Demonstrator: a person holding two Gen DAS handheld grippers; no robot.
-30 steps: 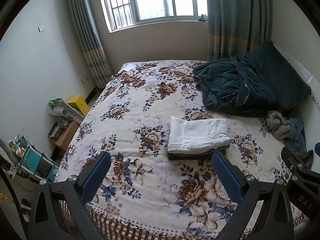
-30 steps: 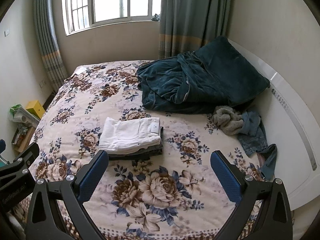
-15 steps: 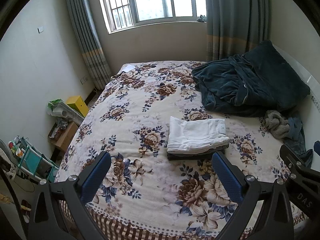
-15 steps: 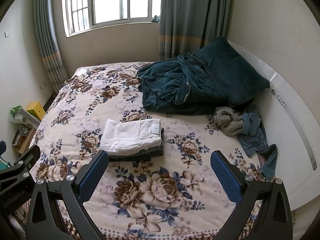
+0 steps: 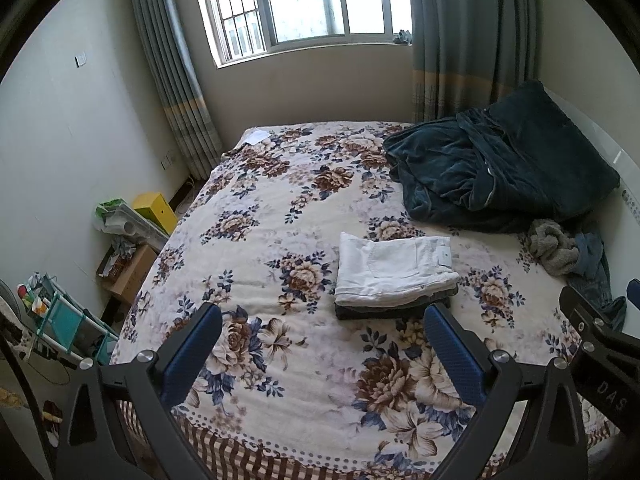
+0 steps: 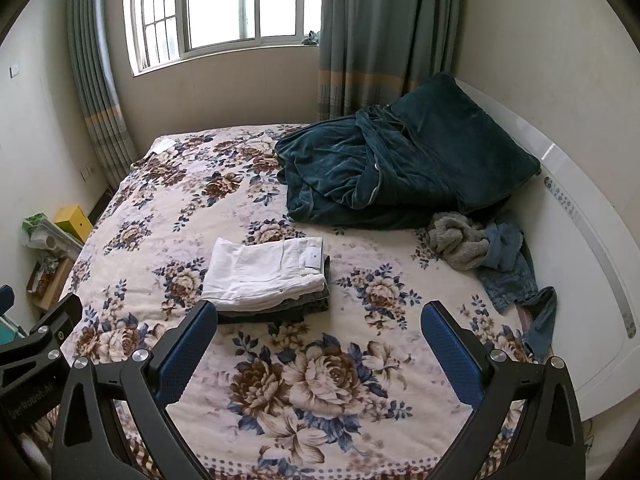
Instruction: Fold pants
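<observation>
Bed with floral cover [image 5: 280,232], cream with brown and blue blooms. Dark teal velvet blanket [image 5: 500,176], rumpled, at 2 o'clock on the bed; a grey woolly garment [image 6: 456,240] just beside its near edge, touching a blue denim garment [image 6: 508,268] at 3 o'clock. White paper [image 5: 256,136] at the far 11 o'clock corner. Barred window [image 5: 304,0] at 12 o'clock, flanked by grey-blue curtains [image 6: 376,36]. Yellow box [image 5: 156,210] and cardboard box [image 5: 128,268] on the floor at 9 o'clock.
</observation>
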